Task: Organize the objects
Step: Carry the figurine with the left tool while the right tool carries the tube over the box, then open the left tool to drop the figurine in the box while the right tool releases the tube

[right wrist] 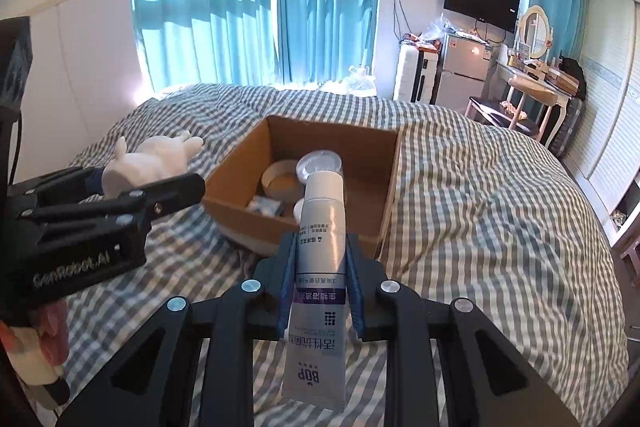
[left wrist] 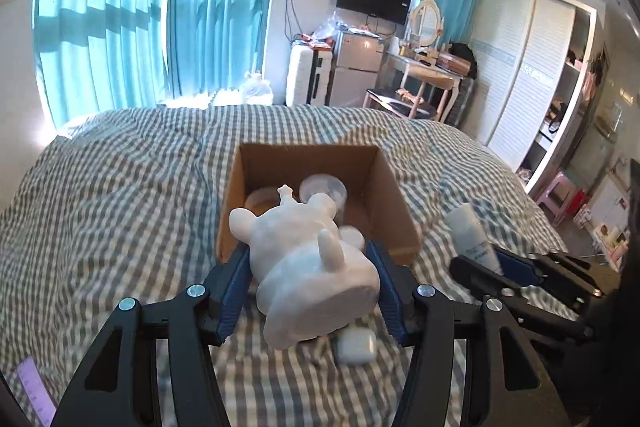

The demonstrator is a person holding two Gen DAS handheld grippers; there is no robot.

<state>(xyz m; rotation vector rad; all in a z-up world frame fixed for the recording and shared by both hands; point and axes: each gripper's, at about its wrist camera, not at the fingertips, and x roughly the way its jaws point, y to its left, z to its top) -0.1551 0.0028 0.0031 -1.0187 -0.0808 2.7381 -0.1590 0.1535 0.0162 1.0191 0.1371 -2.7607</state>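
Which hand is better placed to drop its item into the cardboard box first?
Left, probably. Its gripper holds the white figurine right at the cardboard box edge; the right gripper's tube sits further back.

My left gripper [left wrist: 310, 263] is filled by the white figurine [left wrist: 312, 263], which overhangs the near wall of the cardboard box [left wrist: 394, 211] at 12 o'clock. Inside, the tape roll [right wrist: 282, 181], foil cup [right wrist: 318, 163] and small packet [right wrist: 266, 206] crowd the near-left floor — bare cardboard shows along the right wall, toward 1 o'clock in the right view. My right gripper [right wrist: 320, 251], clamping the tube [right wrist: 320, 247], sits just beside at 3 o'clock. A white earbud case [left wrist: 356, 345] lies on the bed [left wrist: 120, 207] beneath me — open quilt spreads at 9 o'clock.
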